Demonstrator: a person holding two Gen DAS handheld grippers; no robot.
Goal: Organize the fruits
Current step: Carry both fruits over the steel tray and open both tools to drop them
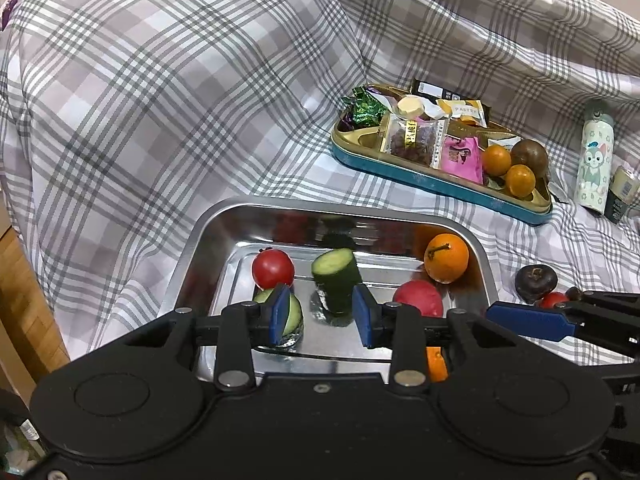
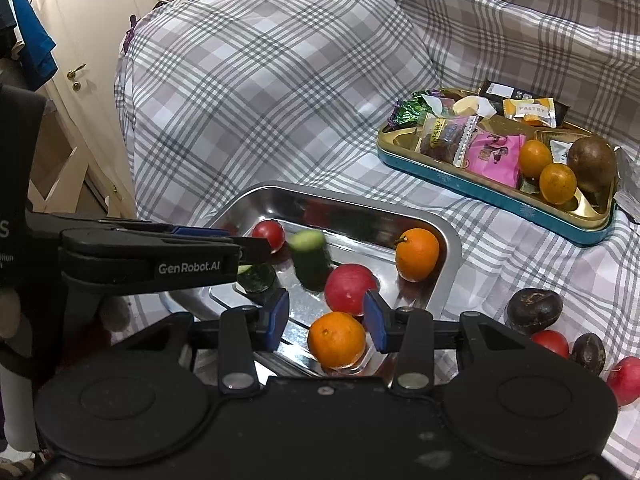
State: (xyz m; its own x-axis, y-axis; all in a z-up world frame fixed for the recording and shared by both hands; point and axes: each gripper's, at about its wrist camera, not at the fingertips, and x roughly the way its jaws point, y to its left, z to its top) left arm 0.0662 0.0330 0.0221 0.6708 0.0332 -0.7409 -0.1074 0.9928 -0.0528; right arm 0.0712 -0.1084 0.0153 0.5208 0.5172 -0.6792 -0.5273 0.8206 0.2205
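Note:
A steel tray (image 1: 188, 268) lies on the checked cloth. It holds a tomato (image 1: 273, 267), a cucumber chunk (image 1: 336, 280), a cucumber slice (image 1: 294, 314), two oranges (image 2: 417, 254) and a red fruit (image 2: 350, 288). My left gripper (image 1: 321, 314) is open over the tray's near side, and the chunk stands tilted just beyond its pads, untouched. The chunk is blurred in the right wrist view. My right gripper (image 2: 327, 318) is open at the tray's near right corner. The nearer orange (image 2: 338, 338) lies in the gap, with room left at the left pad.
On the cloth right of the tray lie two dark passion fruits (image 2: 534, 310), a small tomato (image 2: 550, 342) and another red fruit (image 2: 626, 378). A teal and gold snack tray (image 1: 420, 184) with sweets, two oranges and a brown fruit stands behind. A bottle (image 1: 594, 160) is at far right.

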